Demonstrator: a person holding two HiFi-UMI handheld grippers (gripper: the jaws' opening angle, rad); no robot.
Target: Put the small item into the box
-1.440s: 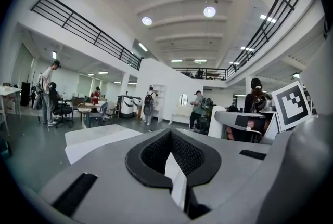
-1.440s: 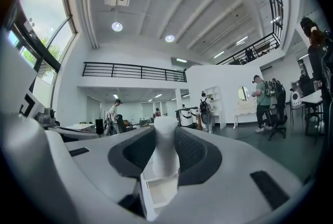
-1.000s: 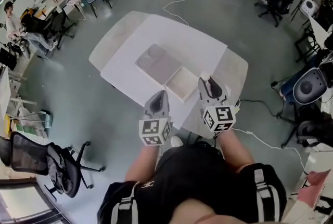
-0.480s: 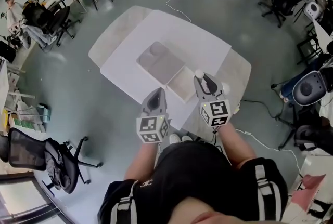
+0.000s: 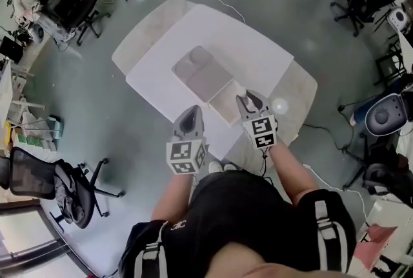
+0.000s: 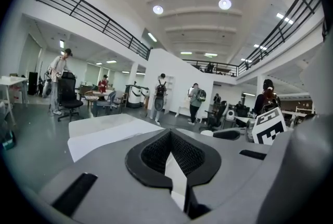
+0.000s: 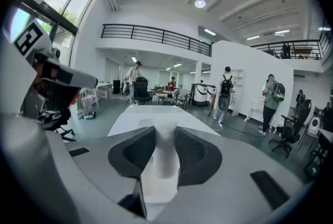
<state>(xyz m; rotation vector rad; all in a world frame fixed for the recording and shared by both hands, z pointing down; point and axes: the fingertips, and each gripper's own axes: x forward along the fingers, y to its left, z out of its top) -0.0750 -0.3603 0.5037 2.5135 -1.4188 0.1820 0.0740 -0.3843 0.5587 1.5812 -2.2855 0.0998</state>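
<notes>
ok so the person [image 5: 251, 212] is standing at the white table [image 5: 193, 31] holding a gripper in each hand; the right gripper [image 5: 249, 100] is hanging over the near right corner of the box [image 5: 222, 106], which is sitting open in the middle of the table with its grey lid [image 5: 201, 71] lying flat right beside it on the far side; in the right gripper view the jaws are standing partway apart and pinching the small item [image 7: 165, 158], a stubby white thing, so it's up in the tongs above the box edge and not inside the box; its exact shape is hard to tell since it's blending into the white behind it; the left gripper [image 5: 192, 117] is floating just left of the other one, over the near edge of the table, its jaws pressed together with nothing in them; a white ball [image 5: 279, 106] is also lying on the beige tabletop [image 5: 300, 86] that's sticking out from under the white one, just right of the right gripper and not touching it; people [image 6: 195, 101] are walking around in the background, and office chairs [image 5: 71, 9] are sitting off to the far left
</notes>
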